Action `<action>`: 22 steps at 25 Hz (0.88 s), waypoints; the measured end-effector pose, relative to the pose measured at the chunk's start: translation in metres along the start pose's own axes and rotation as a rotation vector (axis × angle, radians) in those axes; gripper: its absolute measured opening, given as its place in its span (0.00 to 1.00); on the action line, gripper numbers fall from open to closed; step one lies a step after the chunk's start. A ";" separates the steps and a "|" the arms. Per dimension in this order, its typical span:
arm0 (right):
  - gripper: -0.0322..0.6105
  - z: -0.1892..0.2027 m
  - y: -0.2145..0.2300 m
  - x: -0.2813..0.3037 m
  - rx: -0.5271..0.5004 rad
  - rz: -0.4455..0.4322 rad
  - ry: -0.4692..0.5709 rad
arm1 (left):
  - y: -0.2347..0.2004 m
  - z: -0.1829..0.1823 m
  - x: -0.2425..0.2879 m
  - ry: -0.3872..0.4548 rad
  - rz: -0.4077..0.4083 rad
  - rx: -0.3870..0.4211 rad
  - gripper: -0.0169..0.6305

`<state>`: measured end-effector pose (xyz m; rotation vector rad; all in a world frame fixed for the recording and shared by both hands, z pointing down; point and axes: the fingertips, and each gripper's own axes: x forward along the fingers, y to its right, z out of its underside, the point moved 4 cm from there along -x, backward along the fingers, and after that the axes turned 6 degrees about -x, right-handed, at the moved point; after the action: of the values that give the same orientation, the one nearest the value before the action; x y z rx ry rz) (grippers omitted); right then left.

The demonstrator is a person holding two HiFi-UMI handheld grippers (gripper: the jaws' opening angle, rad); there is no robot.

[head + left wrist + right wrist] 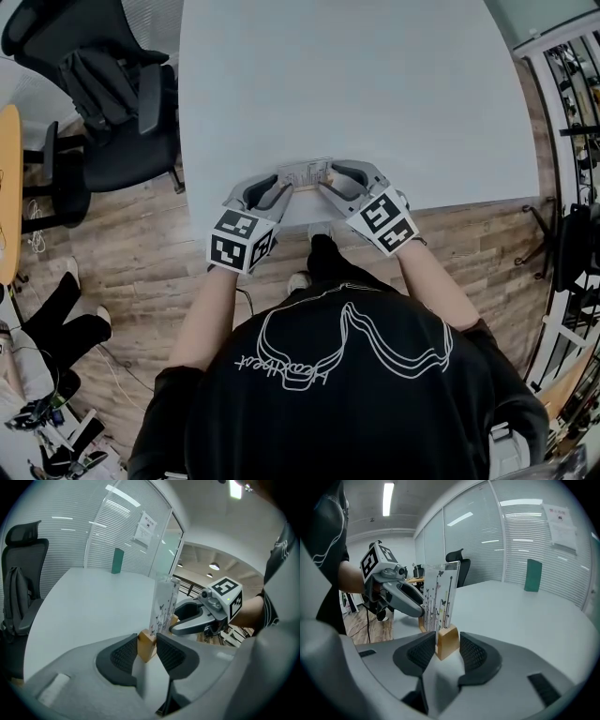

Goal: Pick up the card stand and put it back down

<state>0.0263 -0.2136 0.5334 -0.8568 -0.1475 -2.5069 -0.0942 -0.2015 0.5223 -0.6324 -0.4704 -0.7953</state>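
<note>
The card stand (pixel 305 173) is a small wooden block that holds an upright clear card printed with butterflies. It stands at the near edge of the white table (pixel 375 94). My left gripper (pixel 284 187) is at its left end, and its pads press on both sides of the wooden base (pixel 146 645). My right gripper (pixel 325 187) is at the other end. That end of the base (pixel 447 641) lies between the right gripper's pads with a thin gap on each side. The card (pixel 440 602) rises between the two grippers.
A green upright object (pixel 117 560) stands far back on the table. A black office chair (pixel 112 103) is left of the table, and a seated person's legs (pixel 56 319) are on the wooden floor at lower left. A yellow table edge (pixel 7 187) shows at far left.
</note>
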 end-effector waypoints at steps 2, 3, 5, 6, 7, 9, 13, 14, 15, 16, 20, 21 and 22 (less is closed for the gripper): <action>0.33 0.000 0.001 -0.001 0.004 0.009 -0.001 | 0.000 0.000 0.000 0.004 0.009 -0.015 0.22; 0.34 0.000 0.002 -0.001 0.004 0.016 0.001 | -0.001 0.000 0.000 0.009 0.013 -0.026 0.22; 0.36 -0.001 0.003 -0.005 0.013 0.029 0.013 | -0.001 0.000 -0.002 0.024 0.020 -0.061 0.23; 0.36 -0.001 0.004 -0.007 0.025 0.032 0.019 | -0.001 0.000 -0.004 0.032 0.023 -0.081 0.25; 0.37 -0.003 0.004 -0.011 0.040 0.033 0.027 | 0.000 0.000 -0.007 0.039 0.027 -0.098 0.26; 0.37 -0.008 0.006 -0.019 0.060 0.046 0.053 | 0.001 -0.003 -0.014 0.053 0.031 -0.109 0.27; 0.36 -0.023 0.007 -0.041 0.086 0.093 0.120 | 0.006 -0.012 -0.036 0.103 0.027 -0.105 0.27; 0.35 -0.027 0.006 -0.048 0.096 0.102 0.141 | 0.009 -0.015 -0.042 0.121 0.029 -0.109 0.27; 0.34 -0.032 0.004 -0.056 0.107 0.107 0.164 | 0.012 -0.018 -0.049 0.139 0.033 -0.113 0.27; 0.32 -0.037 0.001 -0.065 0.120 0.108 0.190 | 0.016 -0.022 -0.057 0.158 0.040 -0.118 0.27; 0.23 -0.063 -0.019 -0.095 0.131 0.102 0.284 | 0.034 -0.035 -0.089 0.237 0.085 -0.134 0.27; 0.22 -0.070 -0.026 -0.102 0.120 0.104 0.301 | 0.040 -0.037 -0.097 0.254 0.095 -0.132 0.27; 0.20 -0.077 -0.032 -0.109 0.109 0.104 0.321 | 0.046 -0.039 -0.105 0.270 0.104 -0.126 0.27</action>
<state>0.0436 -0.1601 0.4084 -0.4004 -0.1266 -2.4736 -0.1177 -0.1502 0.4157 -0.6496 -0.1410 -0.8017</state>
